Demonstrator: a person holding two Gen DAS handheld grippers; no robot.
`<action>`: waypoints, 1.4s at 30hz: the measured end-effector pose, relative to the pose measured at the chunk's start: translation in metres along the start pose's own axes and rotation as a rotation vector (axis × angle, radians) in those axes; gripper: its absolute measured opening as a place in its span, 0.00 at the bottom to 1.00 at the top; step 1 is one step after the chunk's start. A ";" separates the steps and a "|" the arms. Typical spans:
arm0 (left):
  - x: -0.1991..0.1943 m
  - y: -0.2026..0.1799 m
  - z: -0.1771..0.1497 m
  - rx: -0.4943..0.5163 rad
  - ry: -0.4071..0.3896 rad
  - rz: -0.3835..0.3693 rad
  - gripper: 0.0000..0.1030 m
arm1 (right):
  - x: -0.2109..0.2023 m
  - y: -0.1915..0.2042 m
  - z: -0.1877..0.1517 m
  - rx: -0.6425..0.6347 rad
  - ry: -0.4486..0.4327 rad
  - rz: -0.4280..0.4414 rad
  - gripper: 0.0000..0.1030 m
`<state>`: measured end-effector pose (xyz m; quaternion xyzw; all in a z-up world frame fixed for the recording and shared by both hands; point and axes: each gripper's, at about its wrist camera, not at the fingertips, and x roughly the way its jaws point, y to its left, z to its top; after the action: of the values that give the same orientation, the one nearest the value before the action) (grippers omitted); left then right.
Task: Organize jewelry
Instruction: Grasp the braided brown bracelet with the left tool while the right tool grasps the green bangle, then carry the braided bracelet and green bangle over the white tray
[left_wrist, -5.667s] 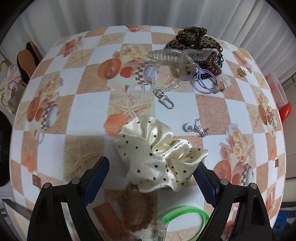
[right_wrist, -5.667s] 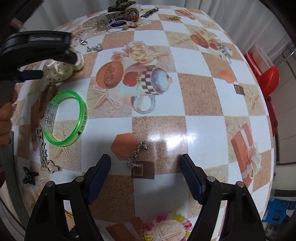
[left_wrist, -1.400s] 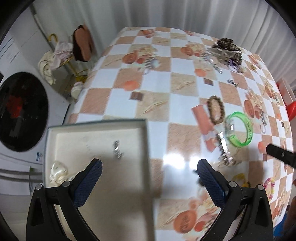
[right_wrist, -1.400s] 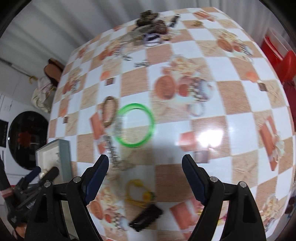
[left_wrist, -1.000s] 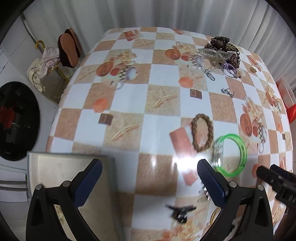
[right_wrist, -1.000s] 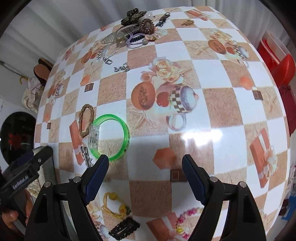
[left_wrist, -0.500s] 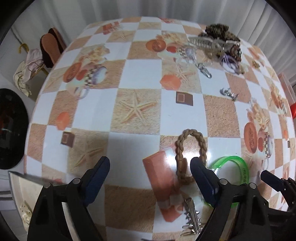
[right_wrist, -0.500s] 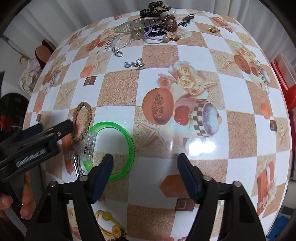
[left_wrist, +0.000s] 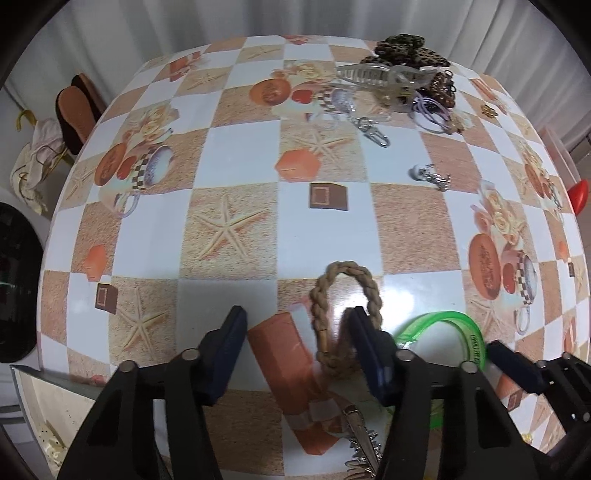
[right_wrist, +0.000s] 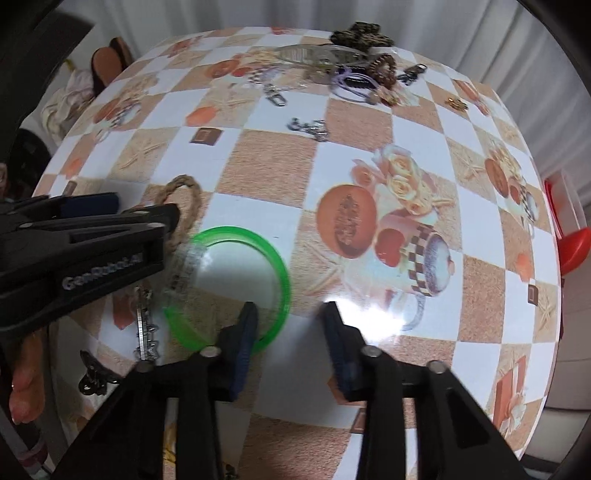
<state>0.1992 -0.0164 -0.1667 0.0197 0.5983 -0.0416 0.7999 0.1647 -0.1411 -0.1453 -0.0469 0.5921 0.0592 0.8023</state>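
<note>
Both hand-held grippers are closing, the left hand-held gripper (left_wrist: 295, 332) astride the braided rope bracelet (left_wrist: 345, 291), the right hand-held gripper (right_wrist: 290, 325) astride the green bangle (right_wrist: 282, 273); each should pinch squarely before lifting.

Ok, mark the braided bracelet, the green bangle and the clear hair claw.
braided bracelet (left_wrist: 373, 291), left wrist view, right side of braid
green bangle (right_wrist: 282, 275), right wrist view, right rim
clear hair claw (left_wrist: 373, 75), left wrist view, toothed body
</note>
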 end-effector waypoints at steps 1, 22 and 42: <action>0.000 -0.003 0.001 0.002 0.001 -0.001 0.51 | 0.000 0.001 0.000 -0.002 0.000 0.003 0.27; -0.048 0.015 -0.020 -0.062 -0.055 -0.108 0.11 | -0.024 -0.034 -0.011 0.152 -0.018 0.131 0.06; -0.120 0.073 -0.075 -0.175 -0.141 -0.113 0.11 | -0.066 -0.001 -0.011 0.136 -0.047 0.188 0.07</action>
<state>0.1003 0.0675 -0.0747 -0.0869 0.5419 -0.0353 0.8352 0.1352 -0.1460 -0.0855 0.0646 0.5776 0.0951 0.8082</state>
